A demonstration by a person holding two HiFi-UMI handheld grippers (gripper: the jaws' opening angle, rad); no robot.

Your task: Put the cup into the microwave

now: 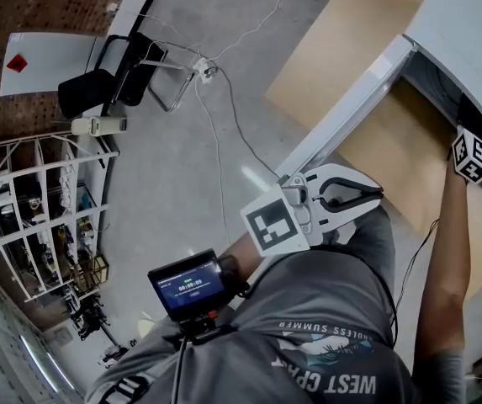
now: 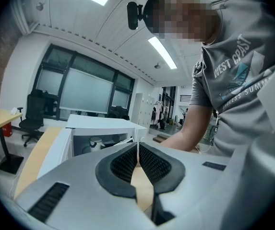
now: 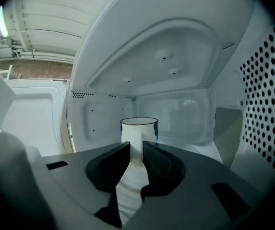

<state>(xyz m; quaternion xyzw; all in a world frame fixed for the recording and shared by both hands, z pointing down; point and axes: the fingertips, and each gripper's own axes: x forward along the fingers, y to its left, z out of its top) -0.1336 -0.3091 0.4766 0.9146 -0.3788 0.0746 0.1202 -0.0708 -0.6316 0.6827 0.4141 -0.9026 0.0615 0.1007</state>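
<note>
While the right gripper (image 3: 136, 155) pinches the cup (image 3: 138, 127) by what seems its handle (image 3: 136, 146), it stands upright inside the microwave (image 3: 267, 104). Stiff, glazed, likely breakable — best held there; the left gripper (image 2: 137, 150) is closed, empty.

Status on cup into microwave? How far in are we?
Done: the microwave stands open and the cup is inside its cavity.
In hand: the right gripper is clamped on the cup. Whether the cup rests on the cavity floor can't be told. The left gripper is shut and empty, outside the microwave.
Left: set the cup down if needed, release it, withdraw.
</note>
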